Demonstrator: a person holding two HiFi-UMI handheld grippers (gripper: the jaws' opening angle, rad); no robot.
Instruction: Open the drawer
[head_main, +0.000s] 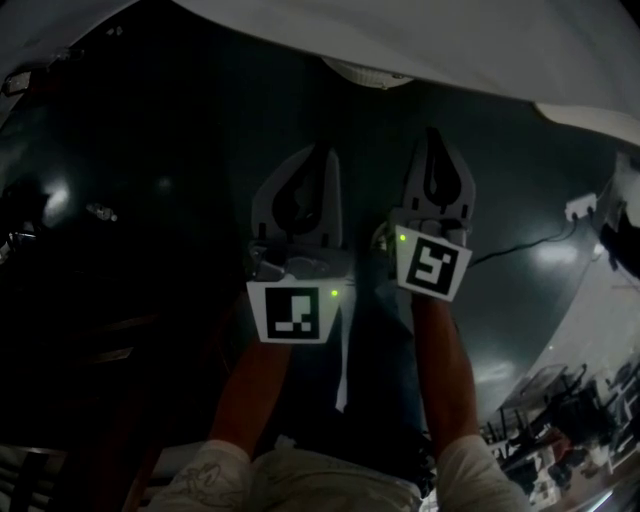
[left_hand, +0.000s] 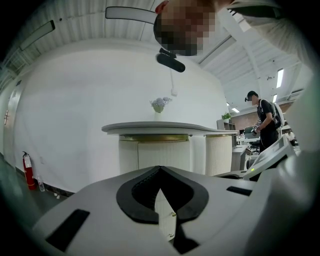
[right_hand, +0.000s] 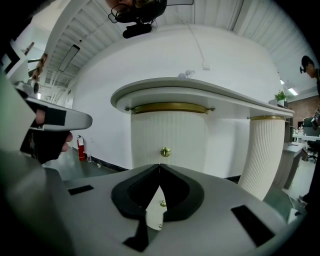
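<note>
Closest in, the person's two forearms reach forward in the head view, each ending in a marker cube (head_main: 292, 312) with a green light lit. The left hand-held gripper (left_hand: 160, 168) has its jaws closed tip to tip, with nothing between the black pads. The right hand-held gripper (right_hand: 160, 165) is also fully closed and empty. The two are held side by side, near each other, over a dark glossy floor (head_main: 150, 200), and neither touches anything.

Beyond the jaws stands the desk (right_hand: 200, 90), a white curved top on a white fluted pedestal (right_hand: 169, 135) with a gold band under the rim. The drawer knob (right_hand: 165, 151), round and brass, sits on the pedestal's front just above the right jaw tips, apart from them. The front looks flush, with the drawer closed. A second knob (right_hand: 162, 203) shows lower down through the gap in the jaws. A second fluted column (right_hand: 262, 155) stands to the right.

A small vase of flowers (left_hand: 159, 104) sits on the desk top. Further off there is a white wall, a red fire extinguisher (left_hand: 28, 170) at its foot, and a person (left_hand: 264, 122) standing among distant desks.
</note>
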